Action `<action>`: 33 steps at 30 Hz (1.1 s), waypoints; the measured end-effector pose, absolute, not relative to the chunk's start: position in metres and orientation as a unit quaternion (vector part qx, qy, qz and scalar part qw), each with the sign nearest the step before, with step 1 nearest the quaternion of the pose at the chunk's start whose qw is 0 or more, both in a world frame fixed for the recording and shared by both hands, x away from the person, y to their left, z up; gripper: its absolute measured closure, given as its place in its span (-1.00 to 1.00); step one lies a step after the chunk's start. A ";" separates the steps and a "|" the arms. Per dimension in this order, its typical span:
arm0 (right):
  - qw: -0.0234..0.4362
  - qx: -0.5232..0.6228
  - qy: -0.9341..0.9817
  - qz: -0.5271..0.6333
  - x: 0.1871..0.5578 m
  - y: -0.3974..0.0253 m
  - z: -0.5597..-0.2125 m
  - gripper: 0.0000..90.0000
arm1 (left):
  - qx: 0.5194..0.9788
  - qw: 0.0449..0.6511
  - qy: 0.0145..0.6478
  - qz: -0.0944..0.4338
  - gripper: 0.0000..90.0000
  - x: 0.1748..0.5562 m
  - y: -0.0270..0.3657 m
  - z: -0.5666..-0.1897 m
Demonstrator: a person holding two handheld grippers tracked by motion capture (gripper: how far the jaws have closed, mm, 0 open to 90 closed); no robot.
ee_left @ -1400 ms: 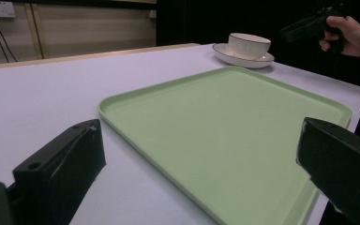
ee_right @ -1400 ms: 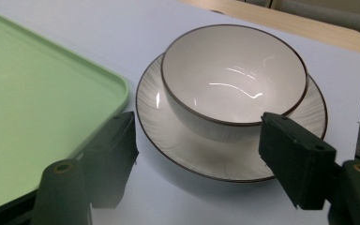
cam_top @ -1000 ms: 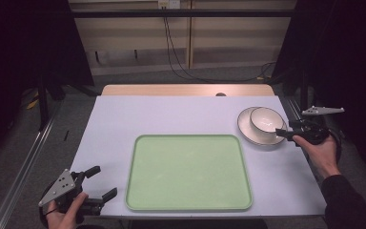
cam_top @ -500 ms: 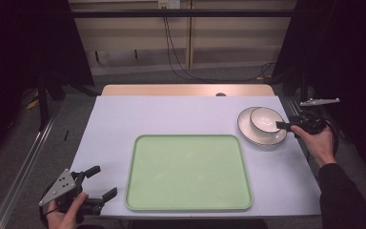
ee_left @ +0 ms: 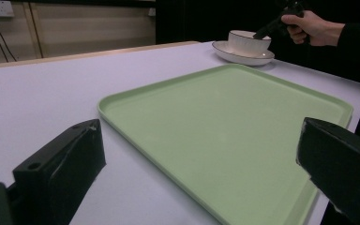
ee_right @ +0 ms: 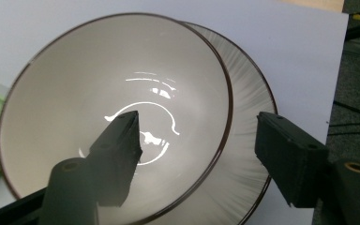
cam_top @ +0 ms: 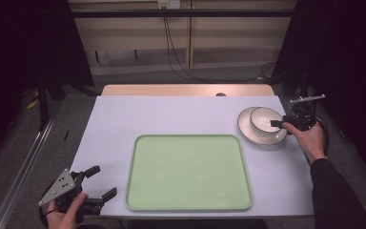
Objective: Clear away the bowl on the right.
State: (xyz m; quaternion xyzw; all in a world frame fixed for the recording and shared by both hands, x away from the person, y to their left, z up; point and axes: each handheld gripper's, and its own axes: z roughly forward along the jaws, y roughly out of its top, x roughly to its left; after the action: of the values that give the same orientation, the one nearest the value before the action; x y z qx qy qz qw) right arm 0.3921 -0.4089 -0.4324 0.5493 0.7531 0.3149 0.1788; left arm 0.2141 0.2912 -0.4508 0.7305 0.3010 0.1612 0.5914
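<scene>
Black jaws of the left gripper [cam_top: 96, 184] sat spread and idle at the near corner, beside the green tray [cam_top: 188, 171]. Farther off, the right gripper [ee_right: 197, 147] straddled the white bowl's [cam_top: 265, 119] rim on its plate [cam_top: 262, 137], jaws parted. Looked like pre-grasp; next they'd need pinching that rim.

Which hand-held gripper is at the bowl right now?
The right hand-held gripper: its open jaws straddle the bowl rim. The left hand-held gripper is by the tray.

Glossy glazed bowl [ee_right: 117, 93]; matt green tray [cam_top: 188, 171].
</scene>
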 end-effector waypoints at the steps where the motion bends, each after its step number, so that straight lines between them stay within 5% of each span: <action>1: 0.182 0.556 0.747 0.316 0.393 -0.407 -0.437 -0.21 | 0.731 0.590 0.302 0.164 -0.97 0.214 0.291 -0.451; 22: 0.159 0.591 0.737 0.288 0.409 -0.404 -0.452 0.61 | 0.733 0.587 0.303 0.164 -0.97 0.215 0.291 -0.451; 33: 0.156 0.606 0.721 0.298 0.409 -0.403 -0.451 0.73 | 0.735 0.586 0.300 0.165 -0.97 0.215 0.291 -0.451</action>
State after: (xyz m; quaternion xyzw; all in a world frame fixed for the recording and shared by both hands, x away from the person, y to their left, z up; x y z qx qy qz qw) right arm 0.4086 -0.4031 -0.4508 0.6058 0.7210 0.2980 0.1560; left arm 0.2149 0.2914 -0.4511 0.7347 0.2998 0.1649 0.5858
